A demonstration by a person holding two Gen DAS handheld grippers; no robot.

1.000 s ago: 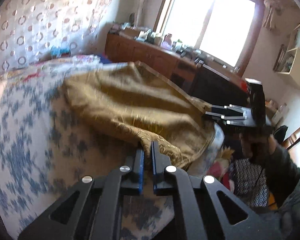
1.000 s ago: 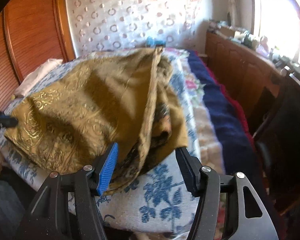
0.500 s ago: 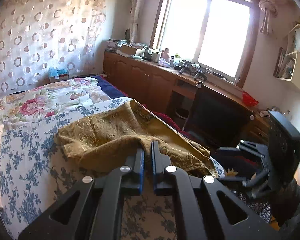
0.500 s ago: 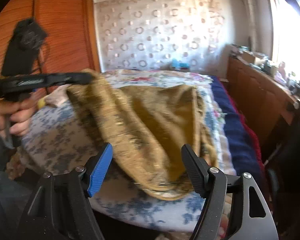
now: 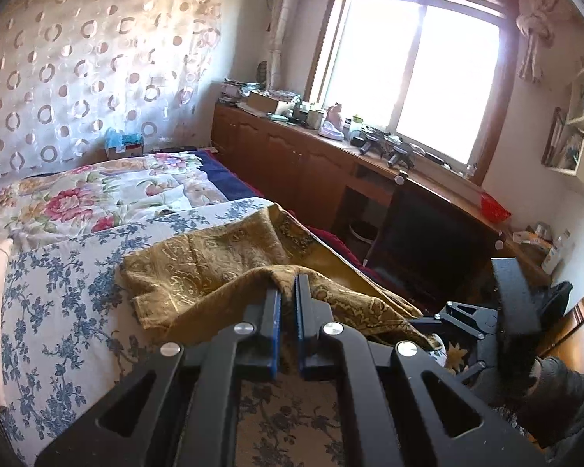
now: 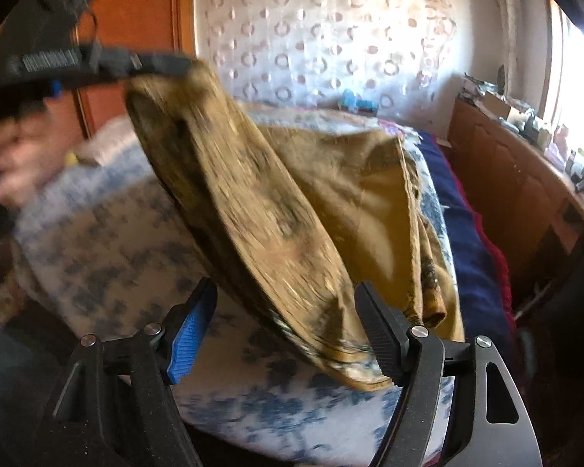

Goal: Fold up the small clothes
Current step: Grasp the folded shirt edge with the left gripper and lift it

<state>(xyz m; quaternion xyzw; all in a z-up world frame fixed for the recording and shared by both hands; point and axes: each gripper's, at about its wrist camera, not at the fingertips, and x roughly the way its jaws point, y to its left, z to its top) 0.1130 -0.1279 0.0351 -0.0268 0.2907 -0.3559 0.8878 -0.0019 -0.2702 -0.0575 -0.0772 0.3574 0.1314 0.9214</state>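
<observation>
Left wrist: left gripper (image 5: 288, 288) clamped on cloth (image 5: 214, 260) above bed (image 5: 58, 311). Right gripper (image 6: 284, 311) wide open, apparently holding nothing; view blurred.

Home bedroom: floral-sheeted bed (image 5: 66, 303), wooden cabinets (image 5: 292, 155), window (image 5: 416, 66).

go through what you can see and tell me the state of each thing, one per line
Left gripper: shut on the cloth.
Right gripper: open, holding nothing.
Cloth: gold, one edge lifted, the rest crumpled on the bed.
Bed: covered with a blue-flowered sheet.
</observation>
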